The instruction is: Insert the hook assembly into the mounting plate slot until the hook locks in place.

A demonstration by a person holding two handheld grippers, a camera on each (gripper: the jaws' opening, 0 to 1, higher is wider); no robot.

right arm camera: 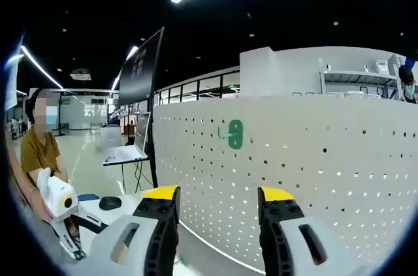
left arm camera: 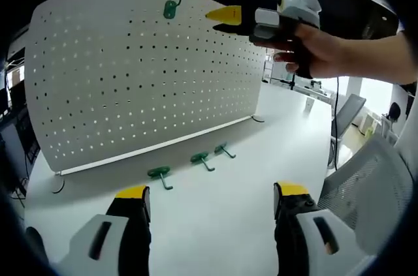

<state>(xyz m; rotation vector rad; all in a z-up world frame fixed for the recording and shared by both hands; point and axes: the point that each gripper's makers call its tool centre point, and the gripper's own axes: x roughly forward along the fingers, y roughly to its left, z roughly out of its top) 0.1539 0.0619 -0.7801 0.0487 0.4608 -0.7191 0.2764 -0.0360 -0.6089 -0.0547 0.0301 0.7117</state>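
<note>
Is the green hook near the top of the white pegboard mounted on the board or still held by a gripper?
Mounted. The green hook sits on the pegboard, apart from the open right gripper.

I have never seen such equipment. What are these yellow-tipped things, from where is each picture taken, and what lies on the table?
A person holds one gripping tool in each hand. Each tool carries a camera looking forward along its own two yellow-tipped jaws, which rise from the bottom of its picture.

In the left gripper view, the left tool is open and holds nothing. Ahead stands a white pegboard on a white table. Three green hooks lie on the table before it. One mounted green hook hangs on the board, and the right tool, in the person's hand, is near it.

The right gripper view shows that tool open and empty, facing the mounted hook.
</note>
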